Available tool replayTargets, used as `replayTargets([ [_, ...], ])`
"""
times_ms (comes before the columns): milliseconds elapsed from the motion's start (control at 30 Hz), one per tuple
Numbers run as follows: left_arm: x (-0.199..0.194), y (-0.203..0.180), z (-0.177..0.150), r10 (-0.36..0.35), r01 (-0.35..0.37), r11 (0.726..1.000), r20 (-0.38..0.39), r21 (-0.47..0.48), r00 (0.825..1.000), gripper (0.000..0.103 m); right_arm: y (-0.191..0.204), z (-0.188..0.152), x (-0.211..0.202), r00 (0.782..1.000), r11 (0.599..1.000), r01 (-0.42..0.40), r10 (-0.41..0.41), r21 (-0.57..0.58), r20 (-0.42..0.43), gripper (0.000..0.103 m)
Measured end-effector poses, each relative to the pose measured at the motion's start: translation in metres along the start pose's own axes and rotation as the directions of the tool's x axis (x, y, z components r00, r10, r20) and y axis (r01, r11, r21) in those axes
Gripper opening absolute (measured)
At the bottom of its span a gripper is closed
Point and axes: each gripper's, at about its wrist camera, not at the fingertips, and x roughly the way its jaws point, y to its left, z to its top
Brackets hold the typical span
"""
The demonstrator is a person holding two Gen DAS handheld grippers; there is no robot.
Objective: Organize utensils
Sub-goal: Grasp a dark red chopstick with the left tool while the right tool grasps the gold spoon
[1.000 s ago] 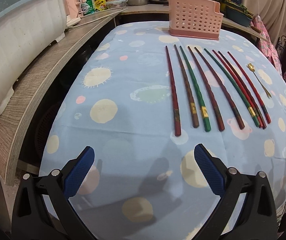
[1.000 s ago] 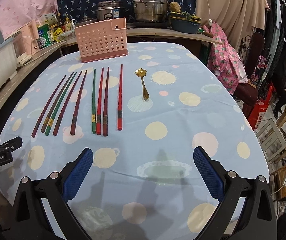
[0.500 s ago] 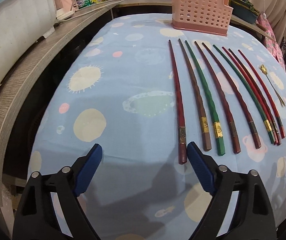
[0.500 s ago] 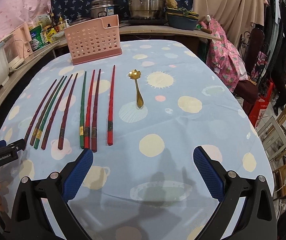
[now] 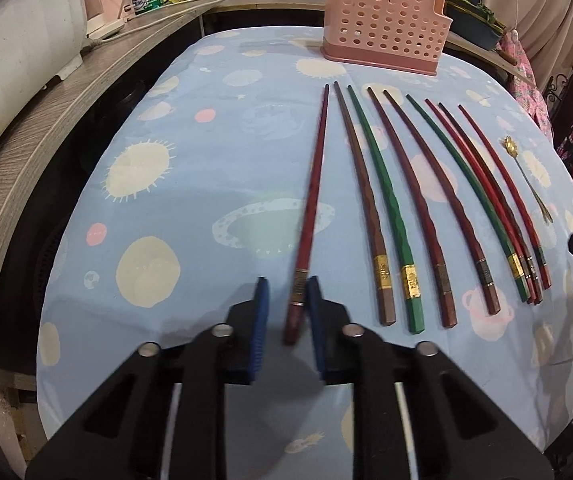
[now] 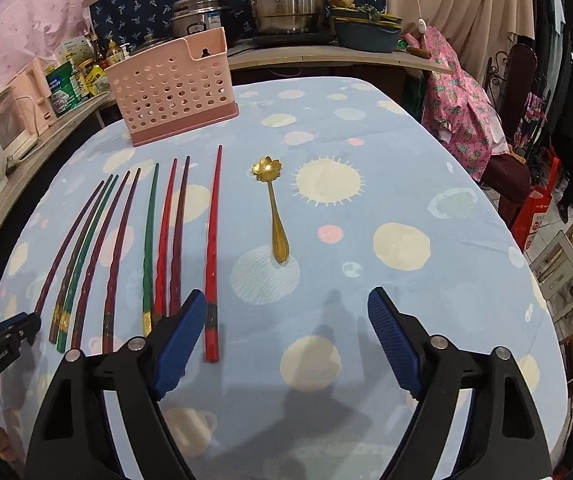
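While the pink holder [image 6: 174, 92] at the far end stands empty, nothing is sorted yet. Nearest, the left gripper [image 5: 286, 300] is closing on the leftmost chopstick [image 5: 314, 184]; the right gripper [image 6: 282, 320] is closing, nothing pinched. 9 chopsticks and 1 gold spoon [image 6: 274, 216] lie before the holder.

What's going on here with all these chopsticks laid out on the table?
A person is tidying utensils with a hand-held tool in each hand. The left tool is closing on the thick end of the leftmost dark red chopstick, which lies between its pads. The right tool is closing too, with the bright red chopstick just inside its left pad, not gripped. The other chopsticks, a gold spoon and the pink holder sit untouched.
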Motion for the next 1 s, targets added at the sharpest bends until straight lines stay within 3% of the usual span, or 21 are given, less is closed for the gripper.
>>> replayTargets([
  [233, 0.003, 0.002, 0.004, 0.004, -0.004, 1.000, 0.002, -0.007, 1.000, 0.009, -0.002, 0.018, 0.032, 0.999, 0.999, -0.037, 0.038, 0.019, -0.036, 0.042],
  [433, 0.005, 0.002, 0.007, 0.011, -0.010, 1.000, 0.005, -0.008, 1.000, 0.009, 0.000, 0.025, 0.049, 0.999, 1.000, -0.031, 0.031, 0.000, -0.041, 0.025],
  [733, 0.005, 0.001, 0.006, 0.018, -0.018, 1.000, 0.012, -0.007, 1.000, 0.009, 0.001, 0.020, 0.046, 0.999, 0.999, -0.023, 0.022, -0.029, -0.028, 0.012],
  [1000, 0.002, 0.003, 0.005, 0.003, -0.003, 1.000, 0.002, -0.011, 1.000, 0.008, -0.001, 0.012, 0.028, 1.000, 0.999, -0.027, 0.027, -0.035, -0.012, 0.011],
])
